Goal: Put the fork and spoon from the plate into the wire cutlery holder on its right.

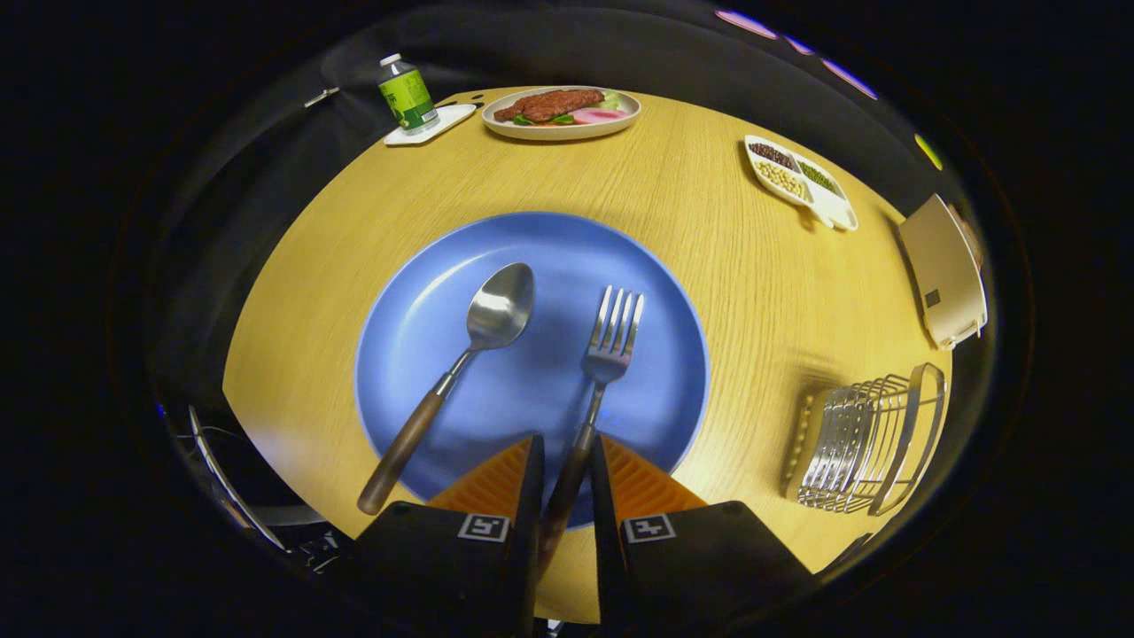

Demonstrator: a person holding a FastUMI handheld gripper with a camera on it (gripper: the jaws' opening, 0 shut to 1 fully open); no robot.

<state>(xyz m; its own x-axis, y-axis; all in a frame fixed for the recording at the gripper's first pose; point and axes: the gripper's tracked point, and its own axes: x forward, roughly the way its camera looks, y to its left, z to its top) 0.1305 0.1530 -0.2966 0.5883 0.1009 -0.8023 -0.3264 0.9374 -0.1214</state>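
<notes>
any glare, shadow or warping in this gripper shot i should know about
In the gripper view, fisheye bending curves the table edge and stretches the wire cutlery holder; soft glare sits on the spoon bowl and the blue plate, with shadow beside the fork; the gripper has its fingers close around the fork's handle; focus is fairly sharp, the far dishes smaller.

Wooden bench (691,204), light grain. At its far edge a green-labelled bottle (407,93) stands upright on a small white tray (443,122). Just beside it, an oval dish (562,112) of meat and greens. Further right, a white divided dish (802,181) of beans. A beige box-shaped item (944,270) sits at the right edge.
</notes>
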